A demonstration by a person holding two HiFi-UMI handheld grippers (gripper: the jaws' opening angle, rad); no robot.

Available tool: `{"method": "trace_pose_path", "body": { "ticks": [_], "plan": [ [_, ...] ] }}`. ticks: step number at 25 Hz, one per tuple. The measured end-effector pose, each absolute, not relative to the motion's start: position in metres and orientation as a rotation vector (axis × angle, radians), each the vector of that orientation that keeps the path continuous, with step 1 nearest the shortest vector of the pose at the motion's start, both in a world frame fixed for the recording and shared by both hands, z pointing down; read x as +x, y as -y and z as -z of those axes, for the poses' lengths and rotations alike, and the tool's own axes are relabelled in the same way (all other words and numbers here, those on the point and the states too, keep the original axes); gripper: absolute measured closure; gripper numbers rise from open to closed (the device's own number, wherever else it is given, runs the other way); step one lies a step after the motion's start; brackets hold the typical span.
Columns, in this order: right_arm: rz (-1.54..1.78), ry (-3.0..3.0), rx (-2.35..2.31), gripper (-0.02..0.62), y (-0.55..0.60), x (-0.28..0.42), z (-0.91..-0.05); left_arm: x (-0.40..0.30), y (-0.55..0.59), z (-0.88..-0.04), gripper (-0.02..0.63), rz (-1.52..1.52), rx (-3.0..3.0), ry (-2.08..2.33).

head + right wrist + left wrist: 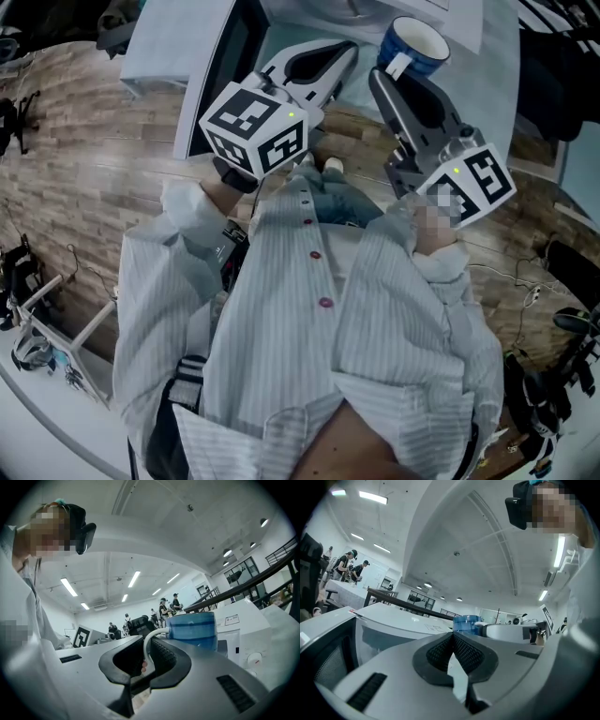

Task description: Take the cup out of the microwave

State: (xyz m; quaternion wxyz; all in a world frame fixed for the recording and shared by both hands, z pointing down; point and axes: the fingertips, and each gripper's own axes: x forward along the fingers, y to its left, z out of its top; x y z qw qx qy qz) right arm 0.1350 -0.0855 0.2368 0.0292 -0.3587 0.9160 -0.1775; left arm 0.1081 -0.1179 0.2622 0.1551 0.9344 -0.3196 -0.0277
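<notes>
A blue cup (413, 42) with a white handle hangs at the top of the head view, in front of the white microwave (466, 21). My right gripper (392, 71) is shut on that handle. In the right gripper view the white loop runs between the dark pads of the right gripper (149, 643), with the cup (192, 630) just past the tips. My left gripper (345, 49) sits to the cup's left, its jaws together and empty. From the left gripper (452, 635) view the cup (465, 623) shows beyond the tips, apart from them.
The microwave's door (214, 70) stands swung open at the upper left. Its white body (398, 620) and a knob (255, 658) show in the gripper views. The floor (84, 178) is wood-patterned. Cables and gear (28, 309) lie at both sides. People stand far off in the room.
</notes>
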Motion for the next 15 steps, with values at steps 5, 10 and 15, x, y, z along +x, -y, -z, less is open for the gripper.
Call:
{"method": "trace_pose_path", "body": {
  "ticks": [5,10,15],
  "plan": [
    [0.555,-2.835,-1.112,0.528,0.091,0.133,-0.242,0.110,0.121,-0.266,0.598,0.059,2.691,0.876],
    [0.561,-2.838,-1.113,0.528,0.092,0.129,-0.249,0.110,0.119,-0.271,0.598,0.052,2.696,0.864],
    [0.563,-2.841,-1.104,0.528,0.093,0.128,-0.245,0.111,0.120,-0.268,0.598,0.044,2.693,0.855]
  ]
}}
